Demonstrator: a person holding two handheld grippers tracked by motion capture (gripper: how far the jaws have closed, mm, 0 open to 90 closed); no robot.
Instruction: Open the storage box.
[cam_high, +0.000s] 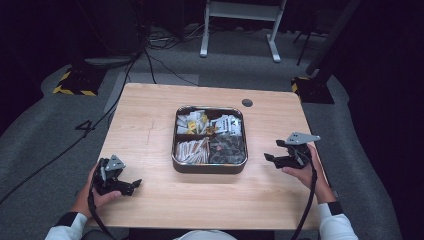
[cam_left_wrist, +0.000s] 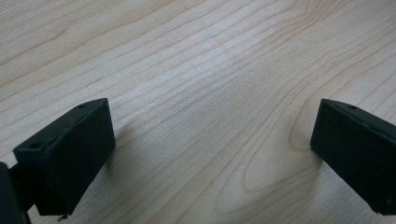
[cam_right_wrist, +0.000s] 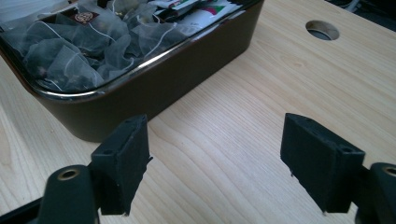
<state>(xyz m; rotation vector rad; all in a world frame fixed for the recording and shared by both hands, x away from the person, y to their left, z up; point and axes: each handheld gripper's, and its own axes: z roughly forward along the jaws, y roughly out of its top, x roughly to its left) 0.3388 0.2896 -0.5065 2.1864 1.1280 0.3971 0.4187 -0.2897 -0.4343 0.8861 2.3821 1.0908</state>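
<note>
Just ahead of the right gripper (cam_right_wrist: 215, 163) sits the tray (cam_right_wrist: 154, 79) of tea bags (cam_right_wrist: 79, 51), untouched; jaws wide apart, empty. Left gripper (cam_left_wrist: 210, 154) likewise gapes empty over bare table (cam_left_wrist: 201, 70), well short of the tray. Nothing looks started; all picking remains.

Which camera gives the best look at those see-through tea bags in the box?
The right gripper view: the tea bags lie close, their mesh and strings plain, in the box. In the high view they are a dark patch in its near right compartment. The left gripper view looks at the table.

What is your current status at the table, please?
Left claw open, empty, over bare wood. Right claw open, empty, beside the tea tray. Pyramid tea bags untouched in the near-right compartment. Nothing between right claw and tray.
</note>
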